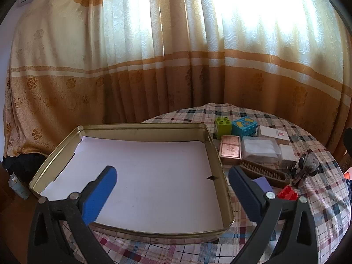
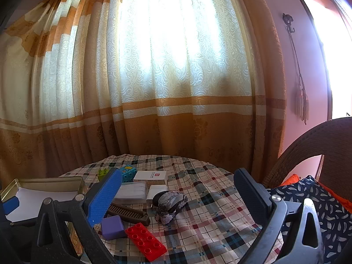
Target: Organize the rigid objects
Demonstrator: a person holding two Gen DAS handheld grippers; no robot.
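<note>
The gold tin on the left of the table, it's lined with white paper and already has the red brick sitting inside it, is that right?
Not quite. The gold tin is lined with white paper, but nothing sits inside it. The red brick lies outside on the checked tablecloth, beside the purple block; the right wrist view shows this, and the left wrist view shows the tin's bare lining.

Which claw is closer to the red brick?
Right. The right claw hangs open just above the red brick, while the left claw sits open over the tin tray beside it.
</note>
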